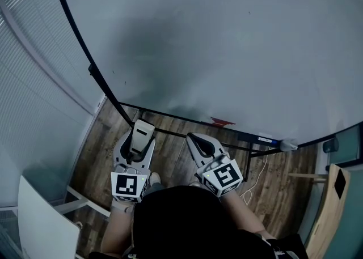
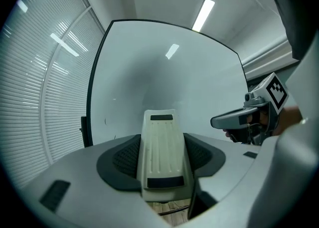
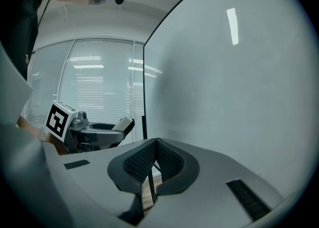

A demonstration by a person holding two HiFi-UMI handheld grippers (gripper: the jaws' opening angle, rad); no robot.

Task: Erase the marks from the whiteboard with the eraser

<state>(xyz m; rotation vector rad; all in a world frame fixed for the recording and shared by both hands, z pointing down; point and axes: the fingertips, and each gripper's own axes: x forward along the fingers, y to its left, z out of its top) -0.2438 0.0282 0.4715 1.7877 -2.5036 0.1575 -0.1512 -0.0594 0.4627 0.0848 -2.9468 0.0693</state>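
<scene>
The left claw (image 1: 136, 149) is clamped on a cream, ribbed plastic block eraser (image 2: 162, 142), which stands out past its tips and points at the large white, black-framed whiteboard (image 1: 227, 42). The eraser is clear of the surface, held low near the board's bottom rail. The right claw (image 3: 152, 164) is pinched together with nothing in it, and sits just beside the left one.

The board looks almost bare. Only a few faint dark specks (image 1: 112, 72) show near its left edge, so this reads as the approach to a wipe, or a pause between wipes. I cannot tell which. The next move calls for lifting the eraser up and to the left, setting its working face flat on the board and rubbing across those specks. Which face carries the felt is not visible.

Little stands in the way. The specks lie close to the black frame, so a stroke there risks catching the edge. On the rail under the board lie a small red object (image 1: 222, 121) and what seems to be a pen (image 1: 266, 138) — both well to the right. Slatted window blinds (image 1: 28, 82) stand to the left, and below are a wooden plank floor (image 1: 170, 150) and a white chair (image 1: 45, 224).
</scene>
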